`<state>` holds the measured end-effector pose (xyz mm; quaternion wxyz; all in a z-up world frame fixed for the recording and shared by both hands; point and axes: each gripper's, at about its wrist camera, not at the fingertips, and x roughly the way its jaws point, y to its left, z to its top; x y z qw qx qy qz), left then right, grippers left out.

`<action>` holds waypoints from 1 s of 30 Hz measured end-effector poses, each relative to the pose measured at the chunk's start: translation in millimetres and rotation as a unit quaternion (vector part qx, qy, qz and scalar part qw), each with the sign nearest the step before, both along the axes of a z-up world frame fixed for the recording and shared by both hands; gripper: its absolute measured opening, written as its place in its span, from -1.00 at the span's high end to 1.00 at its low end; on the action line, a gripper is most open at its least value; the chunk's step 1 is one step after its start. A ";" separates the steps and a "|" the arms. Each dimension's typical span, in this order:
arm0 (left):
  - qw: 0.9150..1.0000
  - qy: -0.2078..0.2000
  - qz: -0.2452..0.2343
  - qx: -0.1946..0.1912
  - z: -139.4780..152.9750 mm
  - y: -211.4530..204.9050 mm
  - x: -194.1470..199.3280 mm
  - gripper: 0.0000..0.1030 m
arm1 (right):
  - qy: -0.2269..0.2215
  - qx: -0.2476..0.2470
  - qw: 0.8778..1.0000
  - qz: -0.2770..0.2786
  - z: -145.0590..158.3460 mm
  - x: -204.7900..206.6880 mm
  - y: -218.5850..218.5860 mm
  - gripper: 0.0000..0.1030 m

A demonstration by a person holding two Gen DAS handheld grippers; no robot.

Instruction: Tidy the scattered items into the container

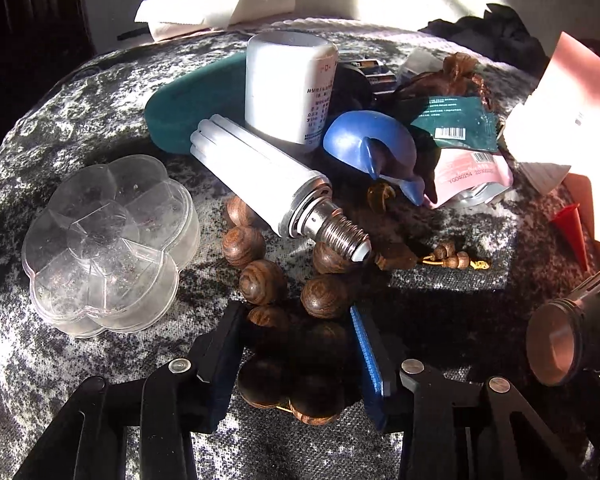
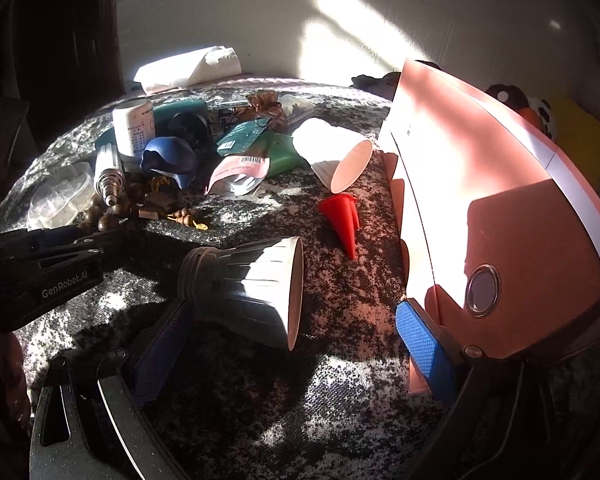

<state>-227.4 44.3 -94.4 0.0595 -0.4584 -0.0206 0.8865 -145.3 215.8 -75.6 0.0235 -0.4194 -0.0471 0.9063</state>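
My left gripper [image 1: 300, 344] is open, its jaws on either side of a wooden bead bracelet [image 1: 260, 280] lying on the grey mottled cloth. A white light bulb [image 1: 268, 184] lies across the beads. Behind stand a white bottle [image 1: 290, 88] and a blue curved piece [image 1: 370, 144]. My right gripper [image 2: 292, 328] is open around a grey ribbed lamp head [image 2: 256, 292], its left pad next to it, its right pad against the pink container [image 2: 480, 184]. The lamp head also shows in the left wrist view [image 1: 568, 340].
A clear flower-shaped box [image 1: 108, 244] lies at left. A red cone [image 2: 342, 216], a white ribbed cup [image 2: 332, 156], foil packets [image 2: 240, 168], a green case [image 1: 188, 108] and a paper roll [image 1: 216, 4] lie on the cloth. The left gripper body [image 2: 48, 268] is at left.
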 end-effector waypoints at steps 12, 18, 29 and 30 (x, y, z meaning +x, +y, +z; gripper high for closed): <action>0.999 0.004 0.004 0.034 23.5 -15.2 20.1 0.66 | -0.054 -0.036 0.998 -0.001 -12.8 -7.4 14.1 0.69; 0.999 -0.005 0.003 0.034 25.4 -17.6 29.4 0.66 | -0.033 -0.043 0.998 0.006 -3.2 -0.6 15.8 0.95; 0.999 0.001 0.000 0.046 36.9 -23.5 46.0 0.66 | 0.046 0.037 0.996 0.072 13.0 2.6 -20.6 -0.95; 0.999 0.000 0.000 0.046 36.8 -24.1 46.0 0.66 | 0.055 0.058 0.994 0.072 13.3 -1.4 -22.6 -0.95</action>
